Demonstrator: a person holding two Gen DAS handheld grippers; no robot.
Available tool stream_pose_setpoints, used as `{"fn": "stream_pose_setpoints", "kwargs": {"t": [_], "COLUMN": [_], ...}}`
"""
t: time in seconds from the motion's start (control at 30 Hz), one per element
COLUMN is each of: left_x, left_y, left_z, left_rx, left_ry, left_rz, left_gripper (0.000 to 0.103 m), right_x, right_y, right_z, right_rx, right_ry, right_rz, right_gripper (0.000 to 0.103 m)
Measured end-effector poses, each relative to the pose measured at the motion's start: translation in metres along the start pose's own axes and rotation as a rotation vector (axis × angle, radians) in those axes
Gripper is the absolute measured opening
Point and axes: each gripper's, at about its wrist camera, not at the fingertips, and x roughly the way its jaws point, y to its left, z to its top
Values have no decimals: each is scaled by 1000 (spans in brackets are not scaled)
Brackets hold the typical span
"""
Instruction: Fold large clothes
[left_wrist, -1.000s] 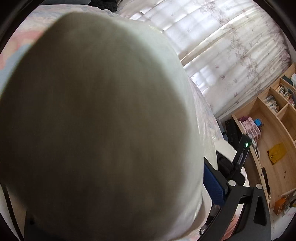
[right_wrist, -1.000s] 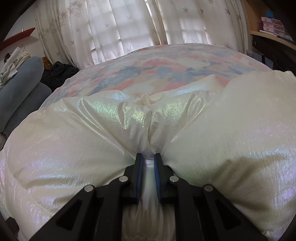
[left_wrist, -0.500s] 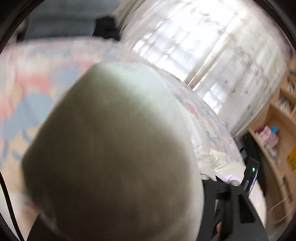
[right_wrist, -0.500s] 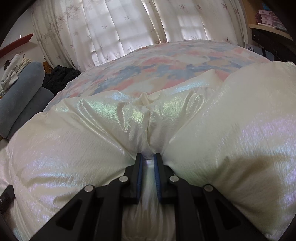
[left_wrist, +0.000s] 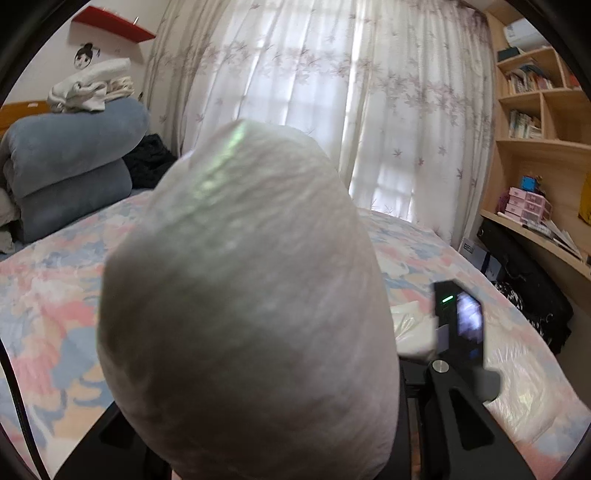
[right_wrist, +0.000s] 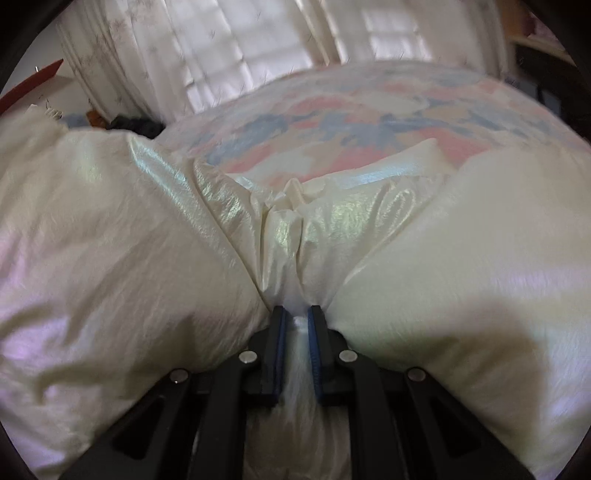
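Puffy cream jacket (right_wrist: 461, 266) – bunched, on bed.

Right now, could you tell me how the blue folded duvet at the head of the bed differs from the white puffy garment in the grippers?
The blue duvet is matte and plush; the white garment is shiny and crinkled. The duvet sits folded in a stack with pale cloths on top; the garment sprawls unfolded, pinched by the right gripper. Both are bulky and padded.

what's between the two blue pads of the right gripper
A pinched fold of the cream puffer garment lies between the pads of the right gripper, which is shut on it. The right wrist view shows this.
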Motion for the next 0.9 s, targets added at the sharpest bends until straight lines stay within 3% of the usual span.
{"fn": "stream_pose_setpoints", "kwargs": {"t": [0.1,0.23,0.43,0.9], "left_x": [-16,-20,-25,-29], "left_y": [22,19,-7,-68], "left_z": [2,8,4,-14], "left_rx": [-7,14,77,243], "left_ry": [10,-11,-19,-63], "left_rz": [1,4,-9,-5], "left_gripper": [30,30,30,31], "right_x": [-26,-56,-34,-12], "right_y": [-7,-6,2,-8], "right_z": [9,-2,-25,-38], "right_rx": [2,-86,-137,-129], "right_ry": [48,58,107,20], "right_rz": [61,80,41,118], "right_gripper": [12,12,12,10]}}
